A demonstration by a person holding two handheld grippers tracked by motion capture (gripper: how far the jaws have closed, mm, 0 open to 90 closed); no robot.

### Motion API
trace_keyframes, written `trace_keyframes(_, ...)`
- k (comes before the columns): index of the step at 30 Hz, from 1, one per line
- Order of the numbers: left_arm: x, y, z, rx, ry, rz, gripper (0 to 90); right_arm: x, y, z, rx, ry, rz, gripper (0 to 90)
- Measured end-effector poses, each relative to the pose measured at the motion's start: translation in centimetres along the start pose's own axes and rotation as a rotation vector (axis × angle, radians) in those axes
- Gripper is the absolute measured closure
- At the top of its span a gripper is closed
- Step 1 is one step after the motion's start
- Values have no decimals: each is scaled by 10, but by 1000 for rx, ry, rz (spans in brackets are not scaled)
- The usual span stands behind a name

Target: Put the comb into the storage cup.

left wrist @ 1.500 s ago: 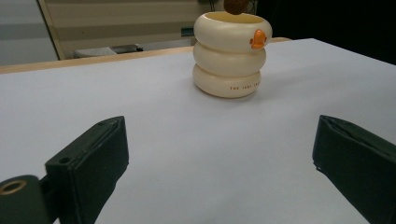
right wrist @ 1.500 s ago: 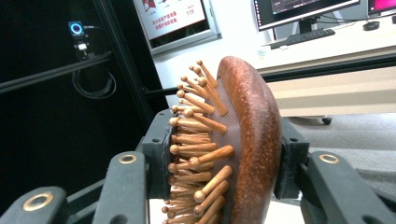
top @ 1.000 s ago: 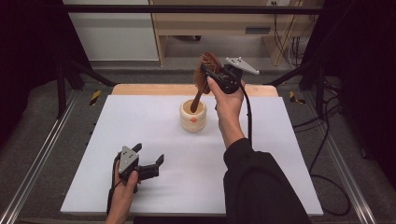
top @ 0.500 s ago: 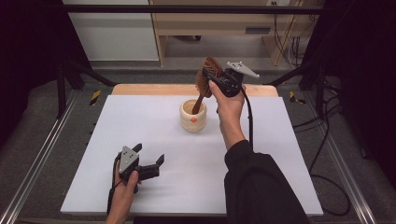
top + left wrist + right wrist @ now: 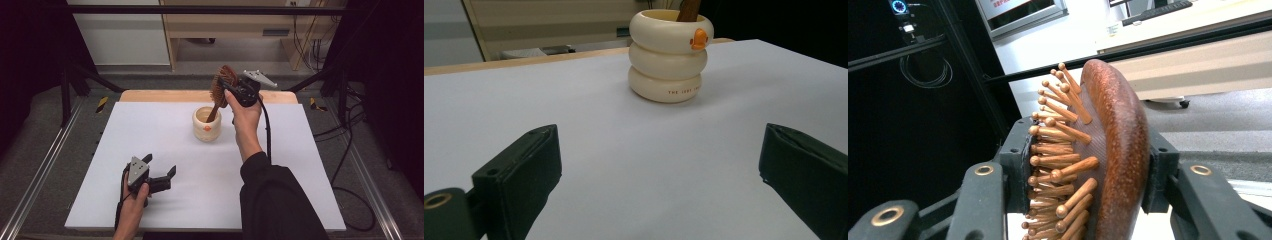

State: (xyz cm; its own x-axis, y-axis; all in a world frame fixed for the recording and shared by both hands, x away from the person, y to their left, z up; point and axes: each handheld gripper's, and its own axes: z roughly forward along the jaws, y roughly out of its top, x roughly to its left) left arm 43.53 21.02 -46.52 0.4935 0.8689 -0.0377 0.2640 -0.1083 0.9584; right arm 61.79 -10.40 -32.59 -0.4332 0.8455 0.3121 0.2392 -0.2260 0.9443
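A white table [image 5: 150, 130] stands in a dark-framed bay with a wooden bench and cables behind it, its far edge showing bare wood. At the near left the left gripper [image 5: 161, 176] rests on the sheet with its jaws spread wide and nothing between them. Farther back, the cream ringed cup [image 5: 207, 125] stands near the table's middle, and above it the right gripper [image 5: 226, 89] is clamped on the head of the wooden hairbrush [image 5: 220, 86], whose handle slants down into the cup.
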Motion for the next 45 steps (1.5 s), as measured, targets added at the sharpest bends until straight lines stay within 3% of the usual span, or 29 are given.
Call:
trace_keyframes(8,0,0,0,-1,-1,-1,37,-3,-5,1,2,4,23,509)
trace_keyframes(45,1,2,-2,-24,1,5,37,-6,-14,7,25,10,38,507)
